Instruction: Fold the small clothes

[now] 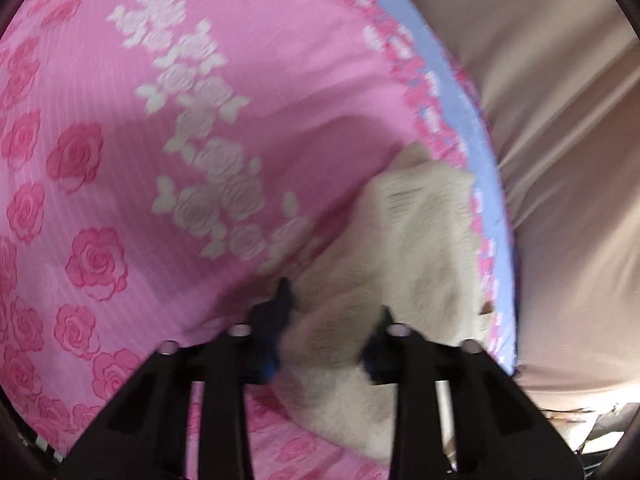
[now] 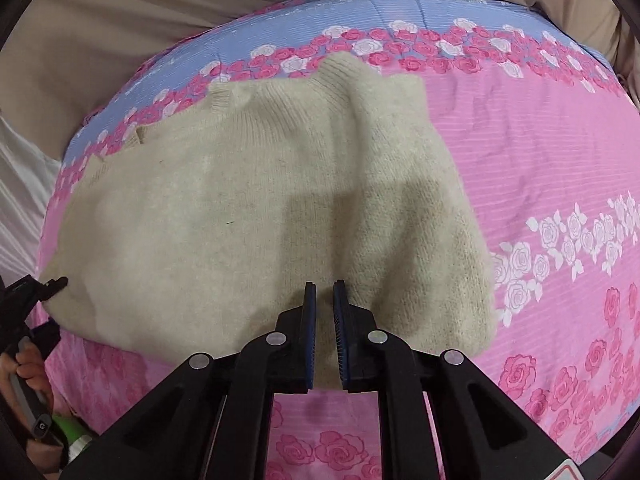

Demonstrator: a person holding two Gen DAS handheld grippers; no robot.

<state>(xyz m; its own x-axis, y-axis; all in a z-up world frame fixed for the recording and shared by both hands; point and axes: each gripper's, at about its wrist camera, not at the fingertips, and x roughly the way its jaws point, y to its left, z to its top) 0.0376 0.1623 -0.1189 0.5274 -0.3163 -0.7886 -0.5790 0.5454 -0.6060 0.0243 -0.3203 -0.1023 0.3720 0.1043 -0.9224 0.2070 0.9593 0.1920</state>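
Cream sweater gripped by left gripper, right gripper steeply down

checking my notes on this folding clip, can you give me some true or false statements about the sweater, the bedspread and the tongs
1. The sweater is cream-coloured knit. True.
2. It lies on a plain white sheet. False: it lies on a pink bedspread with a rose print and a blue border.
3. The left tongs have sweater fabric between them. True.
4. The right tongs stand wide open. False: they are almost closed, with only a narrow gap, poised over the sweater's near edge.
5. The sweater hangs in the air, clear of the bed. False: most of it lies flat on the bedspread.
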